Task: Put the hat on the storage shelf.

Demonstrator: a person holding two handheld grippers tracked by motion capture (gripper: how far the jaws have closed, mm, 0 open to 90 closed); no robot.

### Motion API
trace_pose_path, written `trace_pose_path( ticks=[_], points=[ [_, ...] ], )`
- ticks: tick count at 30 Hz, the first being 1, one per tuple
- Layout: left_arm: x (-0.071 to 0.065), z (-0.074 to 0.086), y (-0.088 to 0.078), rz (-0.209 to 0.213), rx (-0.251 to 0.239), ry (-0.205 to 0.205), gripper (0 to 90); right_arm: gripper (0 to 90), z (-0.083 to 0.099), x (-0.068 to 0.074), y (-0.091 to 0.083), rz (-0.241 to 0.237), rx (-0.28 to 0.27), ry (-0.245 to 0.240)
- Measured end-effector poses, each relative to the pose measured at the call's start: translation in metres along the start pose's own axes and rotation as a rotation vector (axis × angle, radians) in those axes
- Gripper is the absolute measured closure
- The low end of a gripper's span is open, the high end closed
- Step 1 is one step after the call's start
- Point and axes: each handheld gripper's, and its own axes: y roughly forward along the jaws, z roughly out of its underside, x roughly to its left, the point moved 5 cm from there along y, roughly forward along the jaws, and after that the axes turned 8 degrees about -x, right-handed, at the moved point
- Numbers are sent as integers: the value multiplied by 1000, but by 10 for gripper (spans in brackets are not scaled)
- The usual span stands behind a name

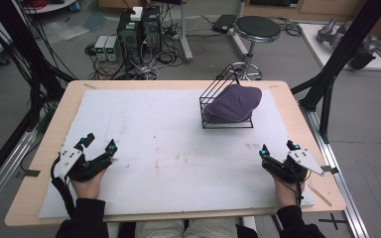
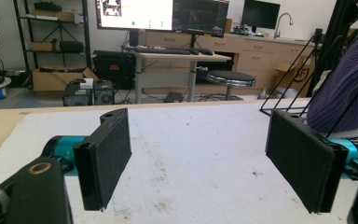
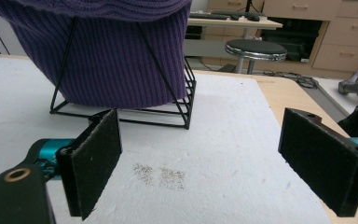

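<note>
A purple knitted garment (image 1: 233, 102) lies bundled in a black wire rack (image 1: 213, 104) at the back right of the white mat (image 1: 168, 148). The same knit (image 3: 107, 51) and the rack (image 3: 168, 116) loom close ahead in the right gripper view, and the knit (image 2: 349, 84) sits at the right edge of the left gripper view. My left gripper (image 1: 98, 143) rests at the mat's front left, open, nothing between its pads (image 2: 105, 156). My right gripper (image 1: 277, 148) rests at the front right, also open and empty, its pads (image 3: 93, 161) wide apart.
The wooden table (image 1: 54, 129) borders the mat on all sides. Black frame posts (image 1: 337, 59) stand at the right, with a stool (image 1: 256, 29) and computer boxes (image 1: 138, 29) on the floor beyond the far edge. Faint brown stains (image 3: 163, 175) mark the mat.
</note>
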Motion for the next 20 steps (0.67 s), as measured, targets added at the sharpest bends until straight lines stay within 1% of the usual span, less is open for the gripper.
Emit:
trace_pose_path(
  ticks=[6, 13, 14, 16, 20],
  points=[
    [0, 0, 0, 2, 2, -3, 223, 125, 1, 1, 0, -5, 6, 11],
    [1, 1, 0, 3, 7, -9, 223, 125, 1, 1, 0, -7, 11, 5],
    [1, 1, 0, 2, 7, -10, 223, 125, 2, 2, 0, -9, 16, 14],
    [0, 2, 1, 2, 8, -12, 223, 125, 2, 1, 0, -10, 16, 5],
    [0, 2, 1, 5, 11, -13, 223, 125, 3, 2, 1, -14, 18, 5]
  ],
)
